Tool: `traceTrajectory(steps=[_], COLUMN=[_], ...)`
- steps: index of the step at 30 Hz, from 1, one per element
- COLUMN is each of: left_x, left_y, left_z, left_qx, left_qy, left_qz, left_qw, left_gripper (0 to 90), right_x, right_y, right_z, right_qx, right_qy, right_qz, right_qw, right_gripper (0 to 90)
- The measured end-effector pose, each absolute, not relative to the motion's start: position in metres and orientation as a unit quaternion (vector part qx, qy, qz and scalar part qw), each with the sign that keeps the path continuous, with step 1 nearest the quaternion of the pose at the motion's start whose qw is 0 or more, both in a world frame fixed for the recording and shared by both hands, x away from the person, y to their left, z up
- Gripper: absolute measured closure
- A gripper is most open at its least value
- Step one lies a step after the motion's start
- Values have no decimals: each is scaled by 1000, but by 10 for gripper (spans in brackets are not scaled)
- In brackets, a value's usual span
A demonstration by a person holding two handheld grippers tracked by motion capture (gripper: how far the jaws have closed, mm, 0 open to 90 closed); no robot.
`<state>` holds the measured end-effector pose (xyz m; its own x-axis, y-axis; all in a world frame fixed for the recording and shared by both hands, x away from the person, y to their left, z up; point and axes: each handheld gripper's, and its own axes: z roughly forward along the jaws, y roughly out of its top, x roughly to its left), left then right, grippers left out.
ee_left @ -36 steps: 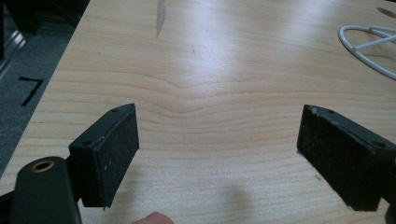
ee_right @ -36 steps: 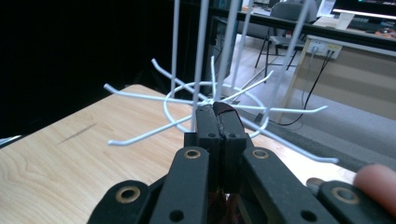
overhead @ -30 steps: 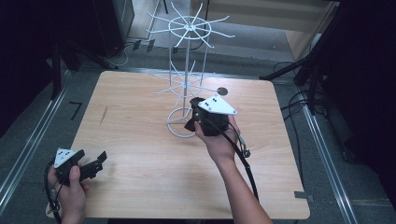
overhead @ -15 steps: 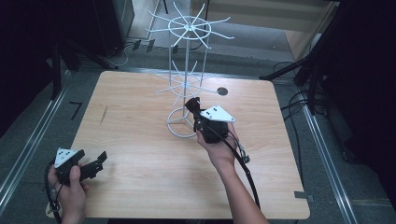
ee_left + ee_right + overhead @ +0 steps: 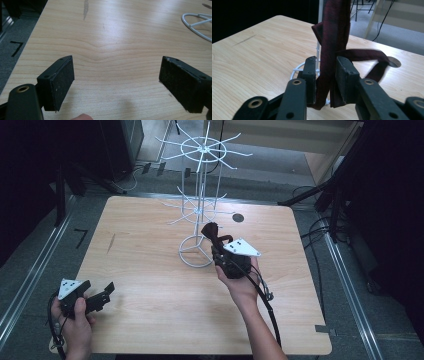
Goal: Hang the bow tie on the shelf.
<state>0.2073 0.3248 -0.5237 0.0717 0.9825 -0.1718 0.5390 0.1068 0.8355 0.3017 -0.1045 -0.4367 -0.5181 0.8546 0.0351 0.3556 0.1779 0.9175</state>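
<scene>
Right gripper (image 5: 216, 247) is pinching a dark red cloth strip (image 5: 334, 37), jaws pressed tight on it, strip running upright btwn them w/ a loose end flopping off to one side. It's just beside the white wire rack (image 5: 200, 210), whose base ring sits right below and whose pegs fan out above, so I'd guess the strip goes up onto a peg. Left gripper (image 5: 95, 297) sits well apart at the table's (image 5: 150, 320) near-left corner, jaws spread, nothing in them.

Tabletop (image 5: 150, 270) evenly lit, surroundings dark. Soft glare ahead of left gripper (image 5: 117, 82). Maroon strap (image 5: 334, 37) between right gripper's jaws slightly blurred.
</scene>
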Motion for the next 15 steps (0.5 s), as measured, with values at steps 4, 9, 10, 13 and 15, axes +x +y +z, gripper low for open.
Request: traceTrajectory(steps=[4,9,10,13,15], left_x=[207,207,207,207,207], left_y=[324,324,324,324,324], left_z=[-524,-524,-524,-524,-524], left_qx=[609,610,610,611,610], left_qy=[624,624,624,623,623], left_qz=[274,275,275,275,276], left_qw=[405,404,404,404,405], left_gripper=[136,136,136,135,135], right_x=[295,287,286,285,283], right_y=[-111,-116,-116,-120,-122], right_z=[-437,-435,-435,-434,-434], right_qx=[421,405,406,408,408], right_qy=[718,717,716,713,715], right_qz=[493,505,508,516,515], right_qw=[255,257,255,244,239], right_gripper=[551,404,373,284,217])
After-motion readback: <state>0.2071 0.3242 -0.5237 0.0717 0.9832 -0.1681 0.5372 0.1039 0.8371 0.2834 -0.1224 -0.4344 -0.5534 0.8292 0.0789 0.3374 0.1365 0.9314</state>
